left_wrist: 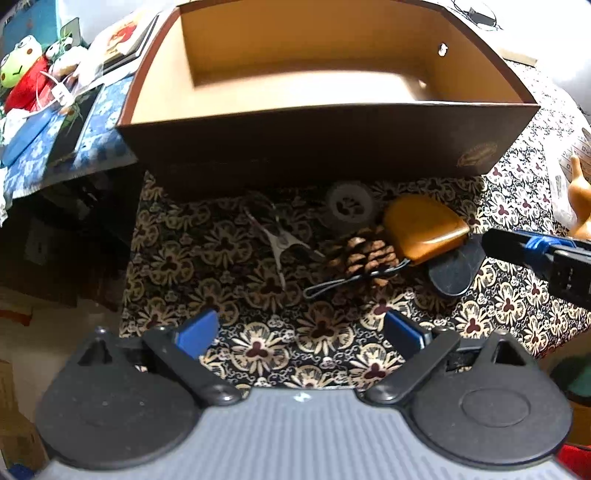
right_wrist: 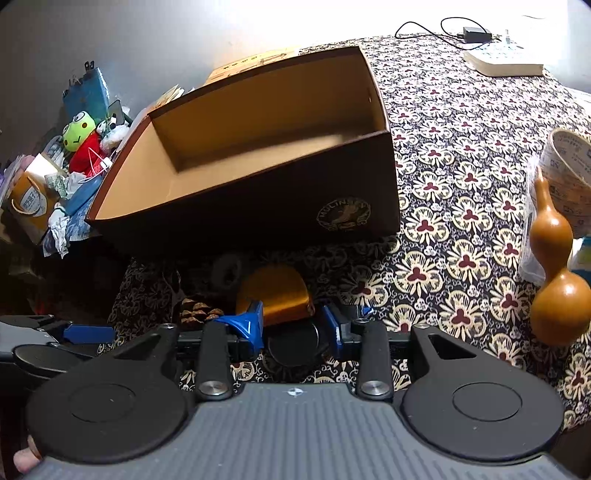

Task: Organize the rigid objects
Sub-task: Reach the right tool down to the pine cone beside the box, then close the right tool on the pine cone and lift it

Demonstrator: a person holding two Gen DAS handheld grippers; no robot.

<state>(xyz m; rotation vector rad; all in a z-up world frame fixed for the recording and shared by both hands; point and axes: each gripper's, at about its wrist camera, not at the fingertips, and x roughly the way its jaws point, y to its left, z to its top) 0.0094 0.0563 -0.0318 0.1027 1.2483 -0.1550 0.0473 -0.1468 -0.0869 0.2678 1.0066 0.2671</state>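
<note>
**Two tongs at one open box, loose items on the worktop**

One brown cardboard box (left_wrist: 325, 147) stands on the patterned worktop (left_wrist: 258, 350). Its top is open, its tan interior holds nothing visible, and one round emblem is printed on the front wall.

Five loose items lie on the cloth just in front of the box:
- one amber shell-shaped case (left_wrist: 424, 229), with one black flat disc-like part (left_wrist: 454, 269) projecting beneath it;
- one pine cone (left_wrist: 365, 254), touching the case's left side;
- one black cord loop (left_wrist: 343, 282), lying across the pine cone;
- one pair of small metal scissors (left_wrist: 280, 240), apart to the left;
- one pale round perforated disc (left_wrist: 349, 206), near the box wall.

The left tongs (left_wrist: 299, 330) hover over bare cloth short of these items. Both blue pads are spread wide and grasp nothing.

The right tongs (right_wrist: 295, 325) are lowered at the amber case (right_wrist: 273, 295). One pad sits on each side of the case's near end, above the black part (right_wrist: 293, 343). Whether the pads press the case cannot be told.

To the right, one tan gourd (right_wrist: 554, 273) stands upright beside one printed paper cup (right_wrist: 569, 173). One book (right_wrist: 502, 61) and one black adapter with cable (right_wrist: 476, 33) lie at the far edge. One green frog plush (right_wrist: 79, 138) sits in the clutter left of the box.
</note>
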